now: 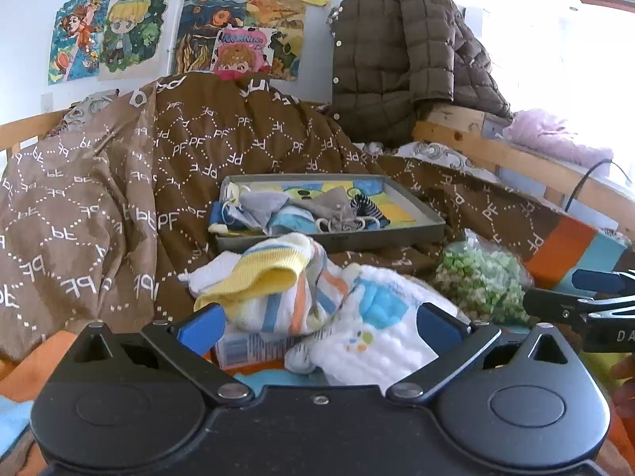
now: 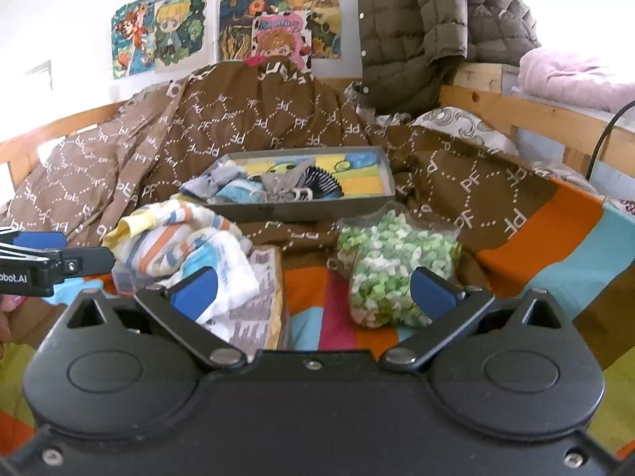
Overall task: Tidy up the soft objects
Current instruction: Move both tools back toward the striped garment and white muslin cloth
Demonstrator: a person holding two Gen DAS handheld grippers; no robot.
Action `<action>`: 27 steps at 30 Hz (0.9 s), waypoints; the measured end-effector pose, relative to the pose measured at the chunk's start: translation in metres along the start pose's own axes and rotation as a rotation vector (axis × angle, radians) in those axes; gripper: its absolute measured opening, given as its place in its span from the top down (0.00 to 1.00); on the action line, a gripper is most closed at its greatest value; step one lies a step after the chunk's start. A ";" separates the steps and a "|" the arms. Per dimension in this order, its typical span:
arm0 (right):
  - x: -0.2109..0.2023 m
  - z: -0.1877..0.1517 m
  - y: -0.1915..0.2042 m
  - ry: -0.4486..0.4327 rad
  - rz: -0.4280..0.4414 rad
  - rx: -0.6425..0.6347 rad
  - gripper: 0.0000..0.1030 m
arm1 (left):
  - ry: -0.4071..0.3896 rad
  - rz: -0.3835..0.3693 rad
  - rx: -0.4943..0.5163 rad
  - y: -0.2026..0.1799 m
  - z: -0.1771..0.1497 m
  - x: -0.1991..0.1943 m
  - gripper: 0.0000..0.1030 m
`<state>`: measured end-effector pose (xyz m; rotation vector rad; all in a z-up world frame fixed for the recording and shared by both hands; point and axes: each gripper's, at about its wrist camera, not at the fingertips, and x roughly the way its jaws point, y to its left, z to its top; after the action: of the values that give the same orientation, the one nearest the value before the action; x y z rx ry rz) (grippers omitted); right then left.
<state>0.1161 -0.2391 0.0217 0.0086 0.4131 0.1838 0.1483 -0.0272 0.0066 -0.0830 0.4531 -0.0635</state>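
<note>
Bed (image 2: 555,218) | left gripper (image 1: 317,329) jaws wide over socks (image 1: 278,289) | right gripper (image 2: 313,289) jaws wide, empty

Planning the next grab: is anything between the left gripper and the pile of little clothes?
Nothing visible. The left gripper is open, and the clothes pile lies straight ahead between its fingers. The tray sits just behind the pile, with no obstacle between them.
</note>
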 end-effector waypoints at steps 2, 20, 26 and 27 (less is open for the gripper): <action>0.001 -0.002 0.005 0.010 0.008 -0.009 0.01 | 0.008 0.003 0.004 0.001 -0.004 -0.001 0.01; 0.017 -0.014 0.031 0.067 0.091 -0.091 0.01 | 0.059 0.040 0.014 0.013 -0.023 -0.010 0.01; 0.024 -0.019 0.034 0.081 0.120 -0.114 0.01 | 0.086 0.051 0.025 0.016 -0.028 -0.011 0.01; 0.025 -0.019 0.034 0.081 0.124 -0.118 0.01 | 0.089 0.053 0.026 0.017 -0.028 -0.011 0.01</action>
<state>0.1245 -0.2021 -0.0043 -0.0895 0.4825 0.3314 0.1271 -0.0115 -0.0154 -0.0432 0.5434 -0.0214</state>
